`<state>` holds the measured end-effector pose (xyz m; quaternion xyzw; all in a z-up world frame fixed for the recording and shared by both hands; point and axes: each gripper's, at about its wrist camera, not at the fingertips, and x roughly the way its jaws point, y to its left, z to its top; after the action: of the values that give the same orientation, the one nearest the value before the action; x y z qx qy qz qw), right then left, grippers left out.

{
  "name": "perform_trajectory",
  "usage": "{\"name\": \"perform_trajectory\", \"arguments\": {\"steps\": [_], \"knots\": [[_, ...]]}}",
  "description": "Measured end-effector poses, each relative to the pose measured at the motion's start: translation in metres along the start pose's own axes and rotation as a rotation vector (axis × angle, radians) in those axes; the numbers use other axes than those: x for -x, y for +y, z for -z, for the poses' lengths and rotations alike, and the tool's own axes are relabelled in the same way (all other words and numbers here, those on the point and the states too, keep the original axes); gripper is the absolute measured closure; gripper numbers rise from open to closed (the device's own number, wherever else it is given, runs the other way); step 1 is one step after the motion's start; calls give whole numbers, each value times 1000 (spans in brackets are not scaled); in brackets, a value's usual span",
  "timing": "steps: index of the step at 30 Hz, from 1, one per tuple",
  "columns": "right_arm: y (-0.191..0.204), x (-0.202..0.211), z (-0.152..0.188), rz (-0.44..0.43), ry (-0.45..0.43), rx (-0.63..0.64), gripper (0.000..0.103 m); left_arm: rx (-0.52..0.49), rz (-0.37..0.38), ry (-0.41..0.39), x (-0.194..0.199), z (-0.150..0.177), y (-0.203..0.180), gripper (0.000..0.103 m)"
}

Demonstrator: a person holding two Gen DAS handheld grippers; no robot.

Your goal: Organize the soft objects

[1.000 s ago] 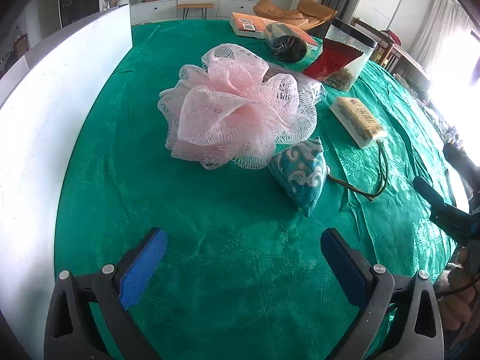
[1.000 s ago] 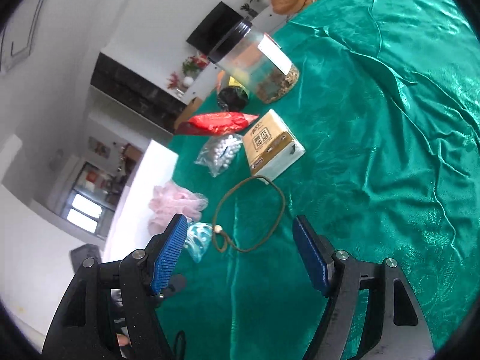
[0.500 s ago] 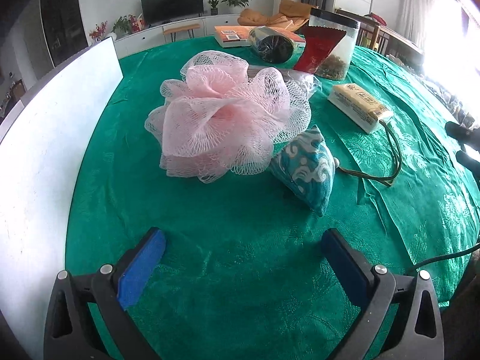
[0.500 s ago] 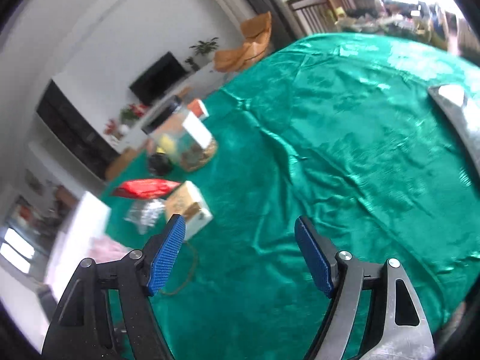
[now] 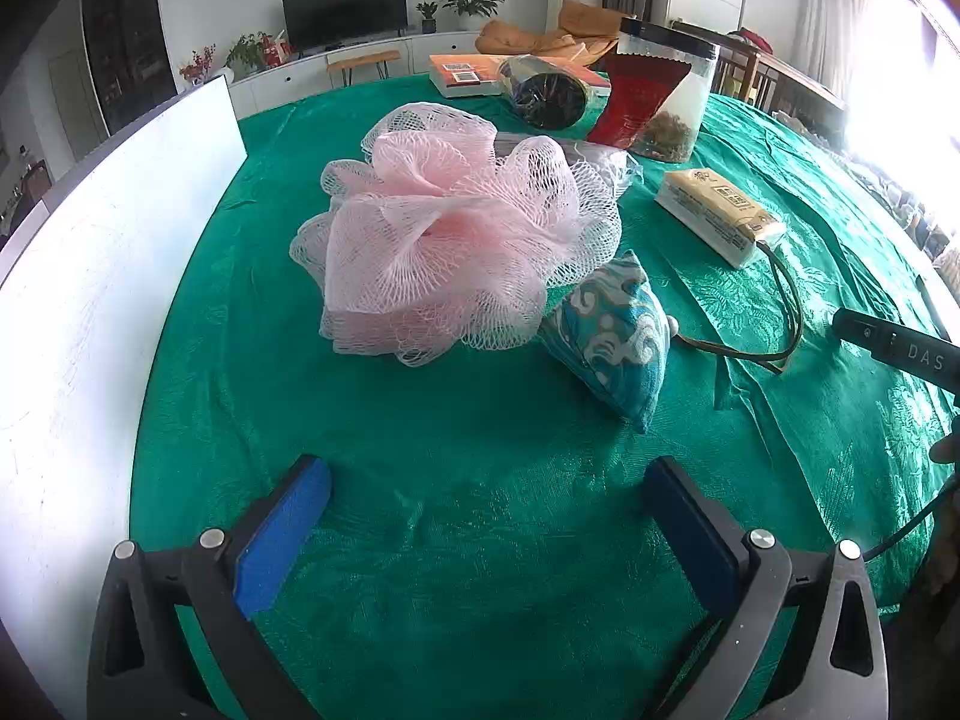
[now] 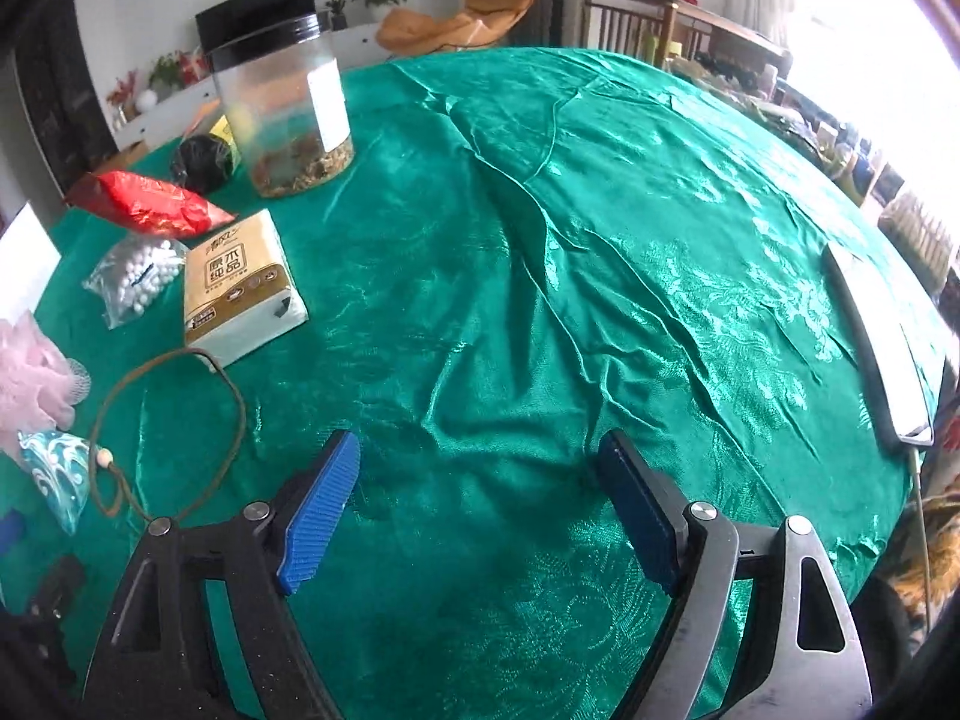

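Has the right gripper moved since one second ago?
Yes. The right gripper swung rightward: the clear plastic jar with black lid now sits far left.

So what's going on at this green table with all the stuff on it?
A person holds a clamp-like tool in each hand to sort soft things. Both the left tool and the right tool are open and empty, hovering over the green tablecloth. Nothing is picked up yet. The left tool faces a pink mesh bath pouf, with a small blue patterned pouch right beside it. A tissue pack and a clear jar sit farther off.
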<state>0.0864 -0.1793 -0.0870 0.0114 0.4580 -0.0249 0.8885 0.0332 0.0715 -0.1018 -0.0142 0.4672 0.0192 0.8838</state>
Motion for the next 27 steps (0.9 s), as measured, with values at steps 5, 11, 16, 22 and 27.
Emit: {"name": "perform_trajectory", "arguments": {"steps": [5, 11, 16, 22, 27], "knots": [[-8, -1, 1, 2, -2, 1, 18, 0, 0, -1, 0, 0, 0, 0], [-6, -2, 1, 1, -2, 1, 18, 0, -1, -1, 0, 1, 0, 0], [-7, -1, 0, 1, -2, 0, 17, 0, -1, -1, 0, 1, 0, 0], [-6, -2, 1, 1, -2, 1, 17, 0, -1, -2, 0, 1, 0, 0], [-7, -2, 1, 1, -2, 0, 17, 0, -1, -2, 0, 2, -1, 0]]}}
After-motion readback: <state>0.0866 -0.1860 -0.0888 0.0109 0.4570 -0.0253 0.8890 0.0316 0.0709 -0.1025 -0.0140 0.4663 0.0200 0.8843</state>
